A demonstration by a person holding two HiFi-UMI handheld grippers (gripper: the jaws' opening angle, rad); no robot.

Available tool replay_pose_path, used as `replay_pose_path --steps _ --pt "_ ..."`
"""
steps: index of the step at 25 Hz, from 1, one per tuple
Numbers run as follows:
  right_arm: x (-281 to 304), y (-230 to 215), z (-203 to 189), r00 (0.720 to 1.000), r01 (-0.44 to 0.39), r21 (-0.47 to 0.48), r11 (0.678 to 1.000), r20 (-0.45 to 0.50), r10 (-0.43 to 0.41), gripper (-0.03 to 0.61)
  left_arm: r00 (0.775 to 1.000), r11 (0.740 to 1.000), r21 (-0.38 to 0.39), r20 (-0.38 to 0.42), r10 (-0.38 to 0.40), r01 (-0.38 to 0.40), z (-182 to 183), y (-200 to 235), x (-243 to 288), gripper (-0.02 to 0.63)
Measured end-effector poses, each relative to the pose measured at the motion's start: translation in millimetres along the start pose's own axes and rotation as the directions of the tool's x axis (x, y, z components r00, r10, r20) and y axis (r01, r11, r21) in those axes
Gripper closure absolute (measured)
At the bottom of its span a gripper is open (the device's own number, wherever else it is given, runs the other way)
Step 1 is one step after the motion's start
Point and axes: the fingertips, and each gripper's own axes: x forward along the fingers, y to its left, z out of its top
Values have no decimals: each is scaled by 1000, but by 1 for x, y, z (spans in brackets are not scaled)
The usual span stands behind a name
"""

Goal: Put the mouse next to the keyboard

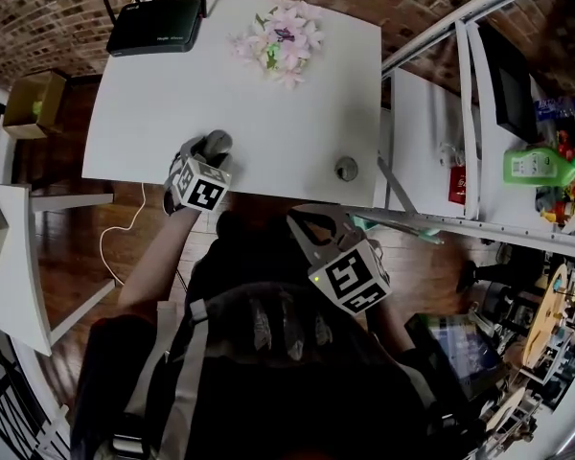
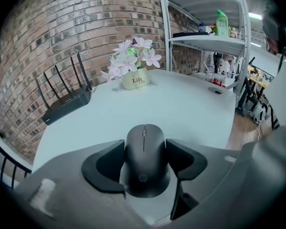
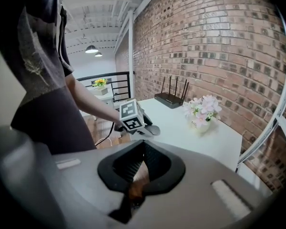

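A black mouse [image 2: 144, 163] sits between the jaws of my left gripper [image 2: 145, 147], which is shut on its sides. That gripper [image 1: 214, 148] is over the near edge of the white table [image 1: 268, 94], left of centre. Whether the mouse touches the tabletop I cannot tell. My right gripper [image 1: 297, 217] hangs off the table in front of the person's body, with its jaws [image 3: 143, 144] shut on nothing. No keyboard shows in any view.
A black router [image 1: 155, 25] with antennas stands at the table's far left and a flower pot [image 1: 280, 41] at the far middle. A round cable grommet [image 1: 346, 169] is near the front right. A metal shelf rack [image 1: 479, 94] stands right of the table.
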Motion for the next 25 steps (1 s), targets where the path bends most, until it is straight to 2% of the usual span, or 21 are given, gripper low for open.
replay_pose_path --steps 10,25 --pt "-26 -39 -41 999 -40 38 998 -14 40 572 994 986 -128 -42 103 -108 -2 -5 0 333" --pt "-49 -66 -85 996 -86 57 995 -9 87 572 989 979 -151 -73 127 -137 9 -41 6 333"
